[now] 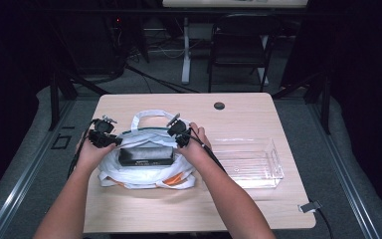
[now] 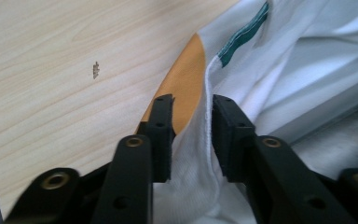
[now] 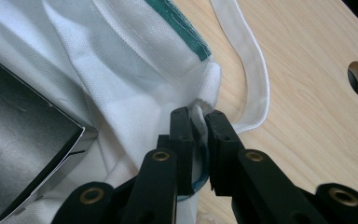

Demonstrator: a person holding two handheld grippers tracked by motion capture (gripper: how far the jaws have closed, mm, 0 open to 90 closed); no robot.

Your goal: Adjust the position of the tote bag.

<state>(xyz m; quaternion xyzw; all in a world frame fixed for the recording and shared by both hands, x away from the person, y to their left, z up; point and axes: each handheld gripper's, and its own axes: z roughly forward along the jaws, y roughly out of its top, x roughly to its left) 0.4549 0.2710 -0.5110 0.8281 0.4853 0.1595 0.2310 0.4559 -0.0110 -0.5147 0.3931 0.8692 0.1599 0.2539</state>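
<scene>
Hiding black box (image 1: 145,156) btm: white bag (image 1: 129,172) (partly).

- A pale wooden worktop (image 1: 144,206) with a round cable hole (image 1: 219,105) near its far edge.
- A clear plastic tray (image 1: 248,162) on the worktop's right side.
- A dark folding chair (image 1: 238,45) on the grey floor beyond the worktop.
- A white table leg (image 1: 185,50) beside the chair.

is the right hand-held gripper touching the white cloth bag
Touching. The right gripper view shows the right hand-held gripper with both black jaws pinched on a fold of the white cloth bag rim.
</scene>
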